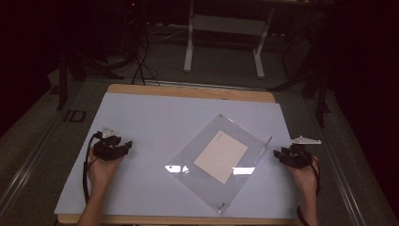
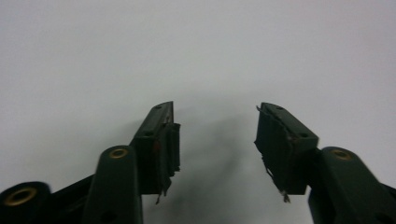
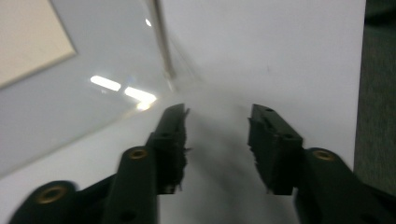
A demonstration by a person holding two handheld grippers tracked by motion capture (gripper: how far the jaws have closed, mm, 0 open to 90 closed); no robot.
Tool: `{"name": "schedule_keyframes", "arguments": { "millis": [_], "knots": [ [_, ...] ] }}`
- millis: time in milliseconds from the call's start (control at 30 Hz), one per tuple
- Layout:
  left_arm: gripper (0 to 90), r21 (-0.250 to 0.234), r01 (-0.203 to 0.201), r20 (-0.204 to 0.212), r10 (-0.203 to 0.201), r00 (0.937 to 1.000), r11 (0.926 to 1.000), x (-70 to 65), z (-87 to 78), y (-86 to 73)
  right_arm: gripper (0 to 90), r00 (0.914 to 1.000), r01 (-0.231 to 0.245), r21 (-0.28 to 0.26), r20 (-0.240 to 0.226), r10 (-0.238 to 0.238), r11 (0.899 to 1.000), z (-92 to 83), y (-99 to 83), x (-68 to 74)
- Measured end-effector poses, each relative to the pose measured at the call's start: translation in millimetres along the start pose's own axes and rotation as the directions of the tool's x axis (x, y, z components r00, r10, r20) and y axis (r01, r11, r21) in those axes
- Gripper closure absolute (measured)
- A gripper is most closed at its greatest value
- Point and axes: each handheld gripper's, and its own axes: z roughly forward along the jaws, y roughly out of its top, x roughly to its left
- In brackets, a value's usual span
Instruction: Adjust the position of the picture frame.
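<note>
A clear plastic sleeve (image 1: pixel 207 183) lies turned like a diamond on the white table cover (image 1: pixel 155 117), right of the middle, with a cream sheet of paper (image 1: pixel 220 156) inside it. My left gripper (image 1: pixel 126 144) rests at the table's left side, well apart from the sleeve, its jaws open over bare white surface (image 2: pixel 215 109). My right gripper (image 1: pixel 278 153) sits at the table's right side, open, just beyond the sleeve's right corner. In the right gripper view the sleeve's rigid edge strip (image 3: pixel 161 37) and the paper (image 3: pixel 28 37) lie ahead and to the left of my right gripper (image 3: pixel 217 109).
The wooden table edge (image 1: pixel 188 92) shows beyond the white cover. Behind it stand a white desk frame (image 1: pixel 226 28) and dark cables (image 1: pixel 141 61) on a grey floor. The floor (image 3: pixel 378 93) drops away close beside the right gripper.
</note>
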Motion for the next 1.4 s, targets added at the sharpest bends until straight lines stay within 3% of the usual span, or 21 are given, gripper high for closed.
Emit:
{"name": "schedule_keyframes", "arguments": {
  "millis": [133,267,400,667,800,833,867,933,1133,1233,1400],
  "knots": [
    [54.1,0.001,0.001,0.088,-0.001,0.9961,1.0,-0.8,-3.6,-2.3,57.0,0.9996,0.01,-0.049,-0.026,-0.011,0.999,-4.4,4.7,3.3],
    [56.9,-0.025,0.037,0.125,-0.034,0.9916,0.999,-1.1,-8.0,-2.5,56.7,0.9994,0.035,-0.069,-0.006,-0.035,0.997,-5.5,7.5,7.9],
    [57.1,-0.054,0.081,0.153,-0.072,0.9857,0.9952,2.0,-11.9,-1.2,58.0,0.9999,0.012,-0.091,-0.011,-0.013,0.996,-4.2,8.5,6.7],
    [56.9,-0.077,0.08,0.147,-0.068,0.9868,0.9938,2.8,-15.4,-1.6,61.7,0.9976,0.062,-0.109,0.038,-0.058,0.992,6.3,18.1,20.1],
    [57.2,-0.072,0.065,0.141,-0.054,0.9885,0.9953,1.0,-15.1,-1.5,64.2,0.9973,0.07,-0.126,0.033,-0.066,0.99,10.8,23.0,25.8],
    [57.2,-0.066,0.037,0.134,-0.027,0.9906,0.9971,-1.2,-15.0,-1.4,66.0,0.9972,0.072,-0.127,0.03,-0.069,0.989,12.8,24.5,26.8],
    [57.2,-0.064,0.018,0.128,-0.01,0.9917,0.9978,-2.9,-15.3,-1.3,68.9,0.9987,0.049,-0.138,-0.001,-0.05,0.989,16.3,26.8,25.6],
    [56.8,-0.062,-0.002,0.128,0.01,0.9917,0.9981,-4.5,-16.0,-1.0,71.0,0.9994,0.028,-0.148,-0.013,-0.031,0.989,19.4,28.0,23.2],
    [56.5,-0.06,-0.006,0.131,0.014,0.9912,0.9982,-6.2,-16.5,-0.6,78.8,0.9981,-0.009,-0.137,-0.062,0.0,0.991,29.5,32.9,21.5],
    [56.5,-0.064,-0.007,0.129,0.015,0.9916,0.9979,-5.5,-17.3,-0.9,84.1,0.9994,0.0,-0.123,-0.035,-0.005,0.992,33.2,34.8,23.9],
    [56.5,-0.059,-0.007,0.126,0.014,0.9919,0.9982,-5.1,-16.0,-1.2,84.6,0.9993,-0.011,-0.14,-0.037,0.006,0.99,33.5,32.8,23.6]
  ]
}}
